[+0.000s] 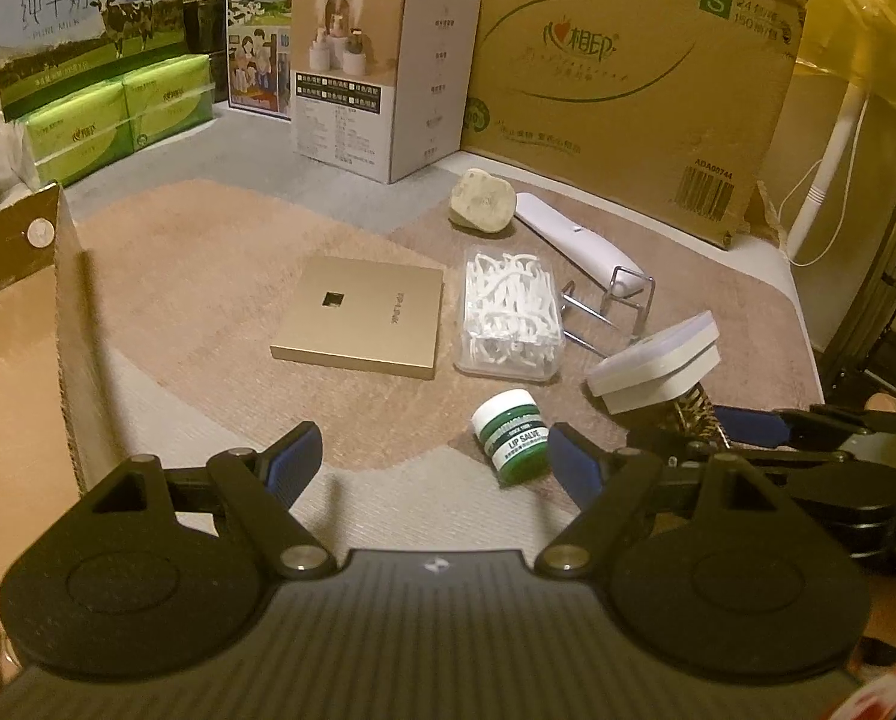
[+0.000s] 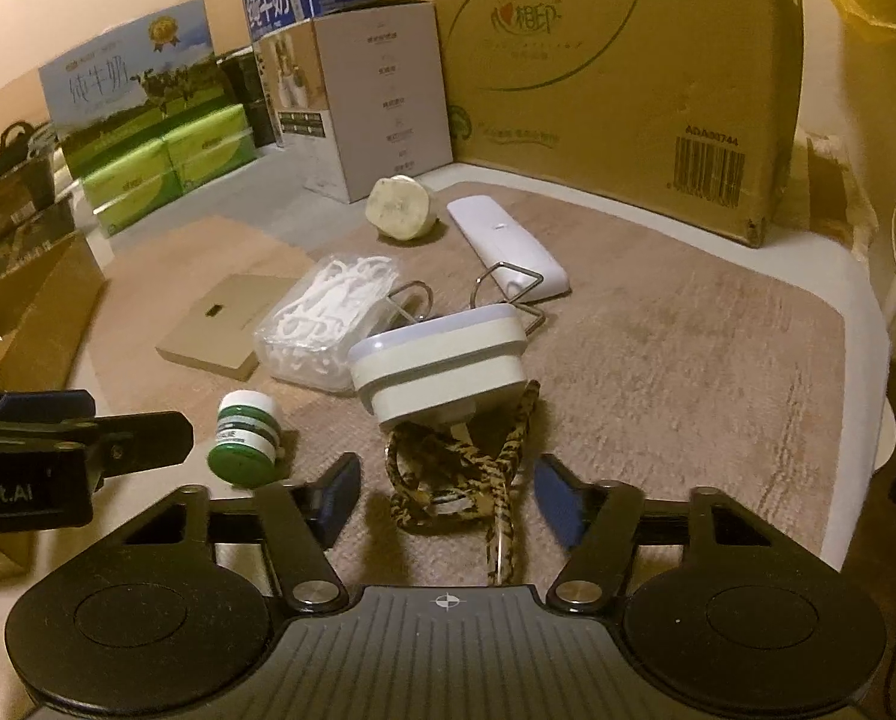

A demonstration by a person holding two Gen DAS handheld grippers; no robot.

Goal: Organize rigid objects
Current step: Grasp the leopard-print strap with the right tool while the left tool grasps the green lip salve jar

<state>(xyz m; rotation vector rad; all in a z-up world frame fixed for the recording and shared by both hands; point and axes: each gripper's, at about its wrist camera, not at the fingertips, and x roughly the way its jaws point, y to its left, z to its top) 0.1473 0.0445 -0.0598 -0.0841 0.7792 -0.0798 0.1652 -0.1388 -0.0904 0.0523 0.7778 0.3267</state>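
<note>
Lighting is dim and warm, giving both views a yellow-brown cast. Colours are muted and fine grain is visible. Soft shadows fall beside the gold box (image 1: 357, 318) and under the green jar (image 1: 511, 438). No strong glare is present; the white container (image 2: 441, 366) is the brightest item. Fisheye distortion bends the large carton (image 1: 616, 72) and curves the mat edge (image 2: 856, 312). Corners darken to black. Print on distant boxes is soft.

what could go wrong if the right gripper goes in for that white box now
The open right gripper has a striped cord coiled between its fingers, so closing may snag the cord instead of the white box. The box looks tilted on the cord and could tip. The green jar lies beside it and may get knocked and roll.
</note>
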